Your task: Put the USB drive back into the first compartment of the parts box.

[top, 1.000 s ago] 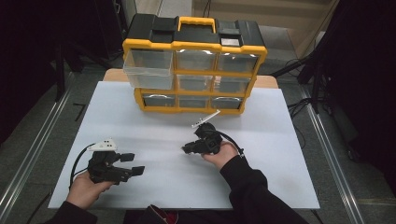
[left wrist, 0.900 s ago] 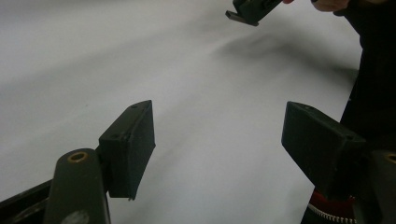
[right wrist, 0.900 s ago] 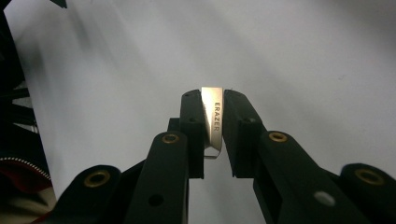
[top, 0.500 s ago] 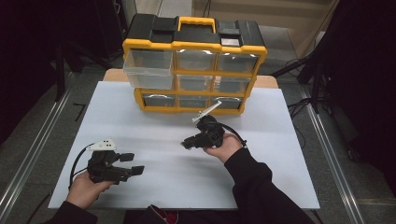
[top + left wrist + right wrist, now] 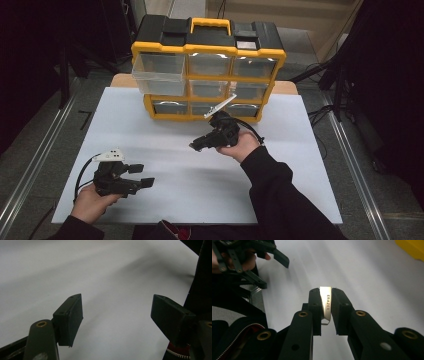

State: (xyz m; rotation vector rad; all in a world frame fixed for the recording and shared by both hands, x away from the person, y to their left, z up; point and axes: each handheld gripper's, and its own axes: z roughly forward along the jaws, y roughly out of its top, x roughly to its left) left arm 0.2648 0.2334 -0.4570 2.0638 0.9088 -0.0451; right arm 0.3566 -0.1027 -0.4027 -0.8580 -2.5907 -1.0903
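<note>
Both tongs differ: your right gripper [image 5: 326,302] clamps the metal strip [image 5: 326,305] (stamped ERAZER) edge-on between its pads — ready for carrying — while your left gripper [image 5: 116,315] idles spread apart, nothing between.

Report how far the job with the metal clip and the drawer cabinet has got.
Done: the right hand-held gripper is shut on the metal clip, held above the white table. In hand: the clip, short of the cabinet, whose top-left drawer stands pulled out. Left, probably: dropping it in. The left hand-held gripper is open over the table.
</note>
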